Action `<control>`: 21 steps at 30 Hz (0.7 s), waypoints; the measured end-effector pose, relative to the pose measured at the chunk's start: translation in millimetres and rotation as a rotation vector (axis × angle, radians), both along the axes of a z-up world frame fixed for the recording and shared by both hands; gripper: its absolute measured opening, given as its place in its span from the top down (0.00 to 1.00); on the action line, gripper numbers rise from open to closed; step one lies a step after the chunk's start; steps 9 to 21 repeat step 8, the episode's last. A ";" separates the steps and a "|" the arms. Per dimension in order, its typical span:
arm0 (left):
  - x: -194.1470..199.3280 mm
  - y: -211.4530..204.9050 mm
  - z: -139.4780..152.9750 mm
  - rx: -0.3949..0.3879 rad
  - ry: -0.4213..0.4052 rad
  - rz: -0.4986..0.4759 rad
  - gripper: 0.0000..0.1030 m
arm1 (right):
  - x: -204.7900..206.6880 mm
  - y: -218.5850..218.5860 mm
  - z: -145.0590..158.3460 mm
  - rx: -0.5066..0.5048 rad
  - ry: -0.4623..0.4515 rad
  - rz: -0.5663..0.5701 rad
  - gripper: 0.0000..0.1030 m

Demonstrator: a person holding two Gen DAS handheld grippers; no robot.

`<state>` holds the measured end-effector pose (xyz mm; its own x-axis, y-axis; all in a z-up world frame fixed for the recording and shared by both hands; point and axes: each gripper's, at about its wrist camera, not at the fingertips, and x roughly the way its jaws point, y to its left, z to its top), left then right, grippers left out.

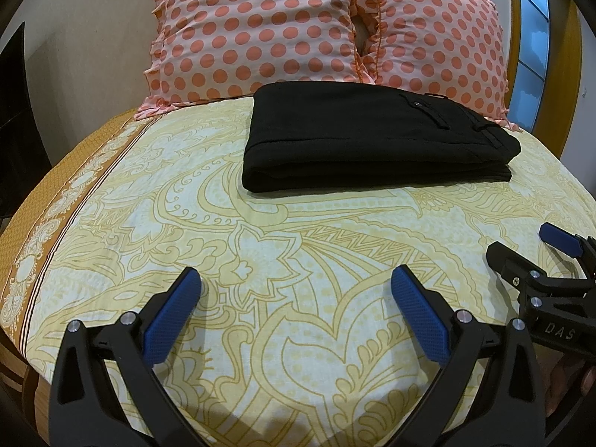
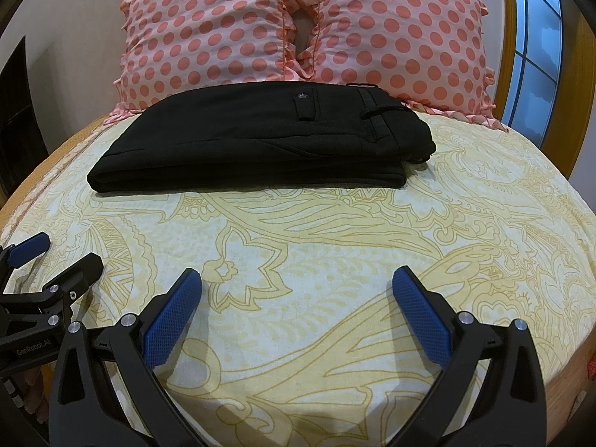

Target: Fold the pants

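Note:
Black pants (image 1: 376, 138) lie folded into a flat rectangle on the bed, waistband and back pocket on top at the right; they also show in the right wrist view (image 2: 260, 141). My left gripper (image 1: 296, 279) is open and empty, hovering over the sheet well in front of the pants. My right gripper (image 2: 297, 279) is open and empty too, equally far back. Each gripper appears in the other's view: the right one at the right edge (image 1: 521, 246), the left one at the left edge (image 2: 63, 253).
The bed has a yellow paisley sheet (image 1: 260, 260) with an orange border on the left (image 1: 22, 260). Two pink polka-dot pillows (image 1: 253, 26) (image 1: 439, 44) stand behind the pants. A wooden-framed window (image 2: 532, 56) is at the right.

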<state>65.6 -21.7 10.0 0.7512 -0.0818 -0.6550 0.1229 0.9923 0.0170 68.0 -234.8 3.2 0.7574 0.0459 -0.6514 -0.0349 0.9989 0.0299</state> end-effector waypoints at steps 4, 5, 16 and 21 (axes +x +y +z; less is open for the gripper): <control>0.5 -0.2 -1.1 -0.001 -0.001 -0.001 0.02 | -0.1 0.3 -0.1 0.000 0.000 -0.001 0.01; 0.5 -0.1 -1.0 0.000 -0.001 -0.002 0.02 | 0.0 0.3 -0.1 0.000 0.000 -0.001 0.01; 0.4 0.0 -1.8 -0.001 -0.002 -0.004 0.02 | 0.1 0.4 -0.1 0.000 -0.001 -0.001 0.01; 0.4 0.0 -1.8 -0.001 -0.002 -0.004 0.02 | 0.1 0.4 -0.1 0.000 -0.001 -0.001 0.01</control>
